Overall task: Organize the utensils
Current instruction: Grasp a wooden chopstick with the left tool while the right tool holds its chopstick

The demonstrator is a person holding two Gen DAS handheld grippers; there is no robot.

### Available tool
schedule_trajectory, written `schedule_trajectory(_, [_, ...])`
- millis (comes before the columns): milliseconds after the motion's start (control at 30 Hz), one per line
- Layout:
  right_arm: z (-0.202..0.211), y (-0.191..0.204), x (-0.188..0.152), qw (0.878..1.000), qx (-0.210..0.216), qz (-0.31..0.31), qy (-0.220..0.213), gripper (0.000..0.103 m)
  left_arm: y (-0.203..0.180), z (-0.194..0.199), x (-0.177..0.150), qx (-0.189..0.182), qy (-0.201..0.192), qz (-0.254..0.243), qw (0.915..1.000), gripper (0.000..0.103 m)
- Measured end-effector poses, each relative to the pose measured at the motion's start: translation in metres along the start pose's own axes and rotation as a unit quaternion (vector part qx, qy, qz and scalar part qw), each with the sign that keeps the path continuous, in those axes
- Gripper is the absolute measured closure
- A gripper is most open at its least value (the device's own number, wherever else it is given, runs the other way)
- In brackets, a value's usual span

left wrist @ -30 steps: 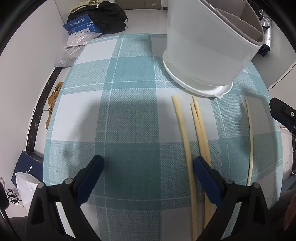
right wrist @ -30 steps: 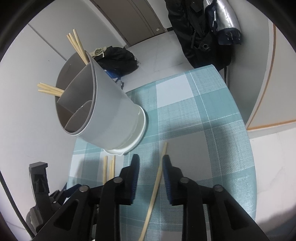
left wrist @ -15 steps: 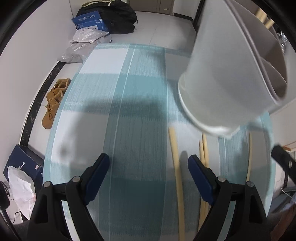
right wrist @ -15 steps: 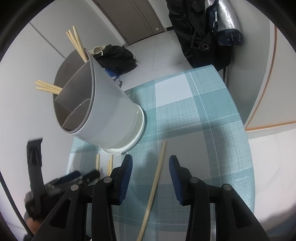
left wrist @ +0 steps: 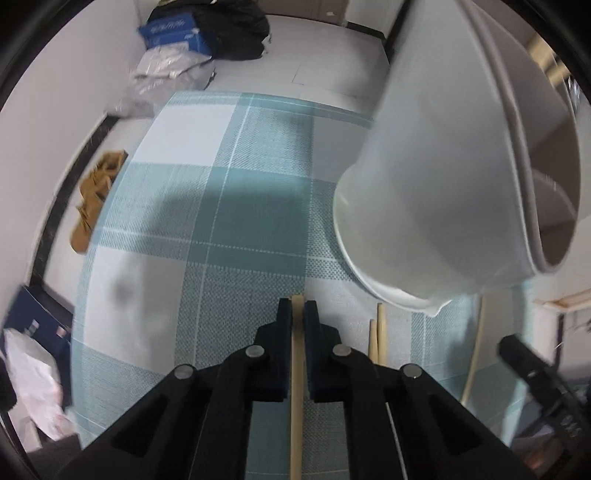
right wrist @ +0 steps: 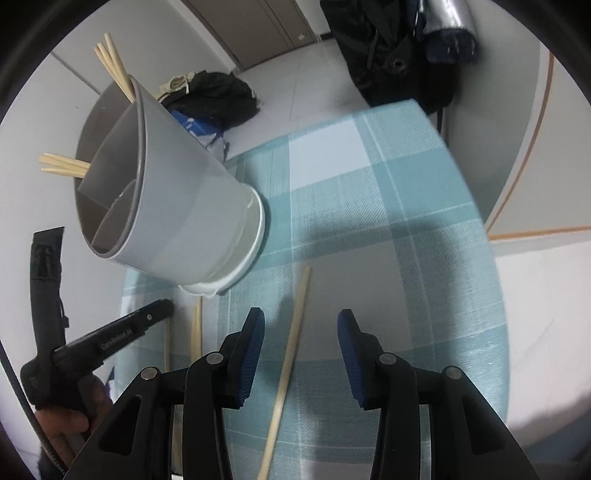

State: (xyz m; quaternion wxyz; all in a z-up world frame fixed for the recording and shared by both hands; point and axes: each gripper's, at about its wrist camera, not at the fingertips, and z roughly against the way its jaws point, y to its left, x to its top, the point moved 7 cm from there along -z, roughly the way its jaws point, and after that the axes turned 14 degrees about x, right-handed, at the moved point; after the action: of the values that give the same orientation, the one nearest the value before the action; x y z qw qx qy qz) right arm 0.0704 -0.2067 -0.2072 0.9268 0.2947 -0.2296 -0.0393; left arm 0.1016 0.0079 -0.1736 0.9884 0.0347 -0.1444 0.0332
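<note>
My left gripper is shut on a pale wooden chopstick that lies on the teal checked tablecloth. Two more chopsticks lie just right of it, and another lies further right. The grey divided utensil holder stands right ahead. In the right wrist view my right gripper is open over a single chopstick on the cloth. The holder shows several chopsticks standing in it. The left gripper shows at lower left.
The table edge curves to the right and to the left. Black bags, a blue box, plastic bags and brown shoes lie on the floor around the table.
My left gripper has moved right and closed on the leftmost chopstick. My right gripper has opened from nearly shut to wide around its chopstick.
</note>
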Motion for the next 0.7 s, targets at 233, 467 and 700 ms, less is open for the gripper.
schedule_trajectory(233, [-0.017, 0.006, 0.0, 0.998, -0.056, 0.029, 0.02, 0.065, 0.028, 0.014, 0.007, -0.048, -0.024, 0.057, 0.9969, 0.1])
schedule_trajectory(467, [-0.034, 0.015, 0.004, 0.991, -0.115, 0.071, 0.012, 0.088, 0.026, 0.033, 0.019, -0.091, -0.057, 0.074, 0.9914, 0.1])
schedule_trajectory(700, [-0.031, 0.014, 0.004, 0.991, -0.117, 0.069, -0.024, 0.103, 0.027, 0.06, 0.023, -0.089, -0.125, 0.067, 0.9858, 0.1])
